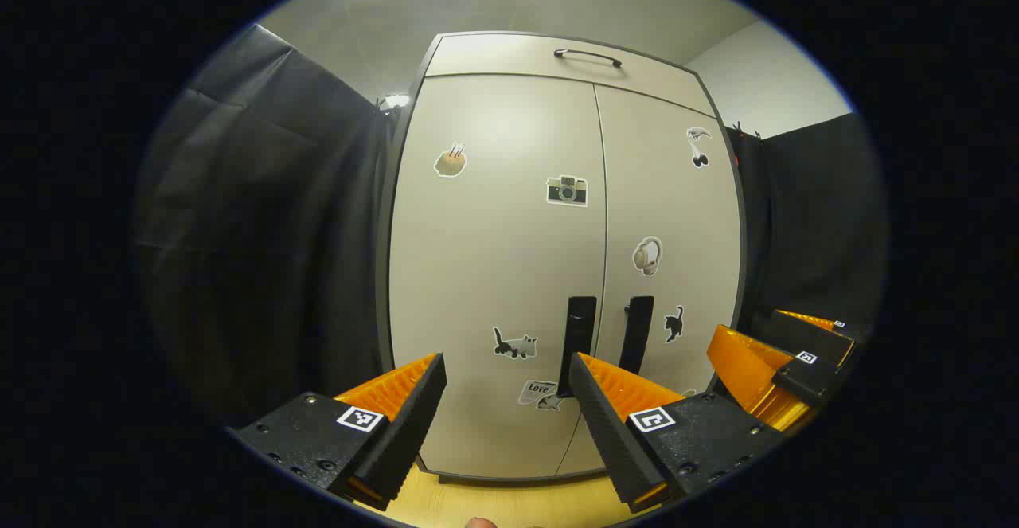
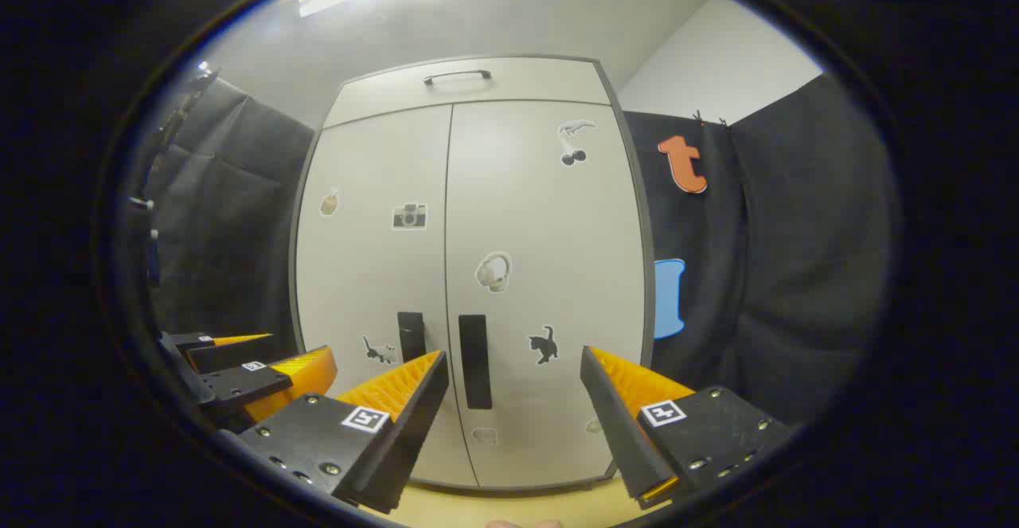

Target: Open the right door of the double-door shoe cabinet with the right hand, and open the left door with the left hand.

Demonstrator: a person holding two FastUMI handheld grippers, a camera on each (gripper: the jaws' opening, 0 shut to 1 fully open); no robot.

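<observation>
My right gripper point(image 2: 509, 389) and left gripper point(image 1: 507, 385) are both spread wide, holding nothing. The shoe cabinet point(image 2: 549, 217) stands ahead of both, its 2 doors closed. The right door's handle point(image 2: 474, 361) sits between my right fingers; the left door's handle point(image 1: 578, 345) is just inside my left gripper's right finger. I judge the doors stiff, light, smooth-faced, so the handles are the only hold. Curtains flank both sides, leaving swing room.

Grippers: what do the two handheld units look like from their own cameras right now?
Left gripper and right gripper match: two wedge-shaped fingers with ribbed inner faces, each on a black screw-studded block bearing a square black-and-white marker. No cables or sleeves visible.
</observation>
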